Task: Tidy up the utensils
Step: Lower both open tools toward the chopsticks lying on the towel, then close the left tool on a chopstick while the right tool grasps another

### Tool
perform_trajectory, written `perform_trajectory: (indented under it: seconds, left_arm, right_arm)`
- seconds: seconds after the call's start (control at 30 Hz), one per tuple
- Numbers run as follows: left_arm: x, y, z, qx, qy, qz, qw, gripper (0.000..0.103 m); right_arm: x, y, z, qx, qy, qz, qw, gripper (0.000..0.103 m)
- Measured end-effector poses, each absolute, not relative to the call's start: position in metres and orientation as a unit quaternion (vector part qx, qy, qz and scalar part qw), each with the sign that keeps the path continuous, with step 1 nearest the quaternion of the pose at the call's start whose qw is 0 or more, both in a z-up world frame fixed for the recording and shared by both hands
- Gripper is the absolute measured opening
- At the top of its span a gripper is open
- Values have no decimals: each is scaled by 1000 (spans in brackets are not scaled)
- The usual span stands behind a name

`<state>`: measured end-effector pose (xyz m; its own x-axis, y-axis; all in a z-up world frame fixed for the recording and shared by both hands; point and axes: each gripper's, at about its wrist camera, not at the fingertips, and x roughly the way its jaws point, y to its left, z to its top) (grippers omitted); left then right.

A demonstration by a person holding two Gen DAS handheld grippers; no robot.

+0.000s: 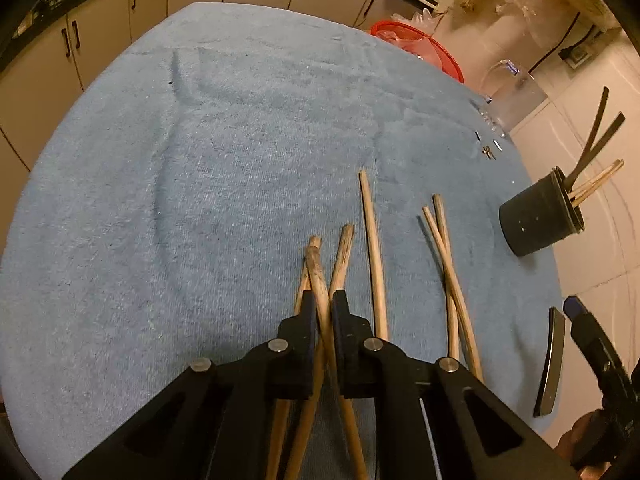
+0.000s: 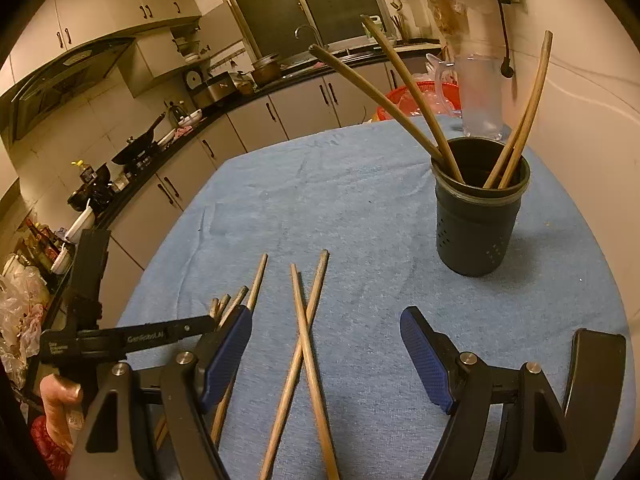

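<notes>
Two claws work over a blue-towelled surface (image 2: 360, 200): the left claw (image 1: 324, 300) pinches a wooden chopstick (image 1: 318, 280), the right claw (image 2: 326, 350) gapes wide above a crossed pair (image 2: 306, 332).

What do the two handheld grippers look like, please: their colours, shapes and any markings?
Both are black plastic. The right gripper has angular arms with triangular cut-outs, round silver pins at the joints, and blue textured pads on its fingers. The left gripper has the same black arms and silver pins; the right wrist view shows white lettering along its side.
</notes>
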<state>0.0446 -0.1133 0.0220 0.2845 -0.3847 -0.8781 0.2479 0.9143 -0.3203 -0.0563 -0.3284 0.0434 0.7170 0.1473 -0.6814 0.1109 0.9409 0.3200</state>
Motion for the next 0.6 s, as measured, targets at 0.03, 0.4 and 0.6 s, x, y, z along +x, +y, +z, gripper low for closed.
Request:
perform_trajectory:
  seconds: [0.03, 0.4, 0.6]
  left_arm:
    - [46, -113, 21, -65, 565, -198, 798, 8]
    - [37, -54, 44, -98, 525, -175, 827, 7]
    - [41, -28, 30, -108, 532, -145, 827, 7]
  right_arm:
    - [-56, -328, 43, 172, 377, 10, 910, 79]
    - [-17, -299, 36, 107, 427, 60, 896, 39]
    - [32, -278, 18, 42, 474, 78, 876, 38]
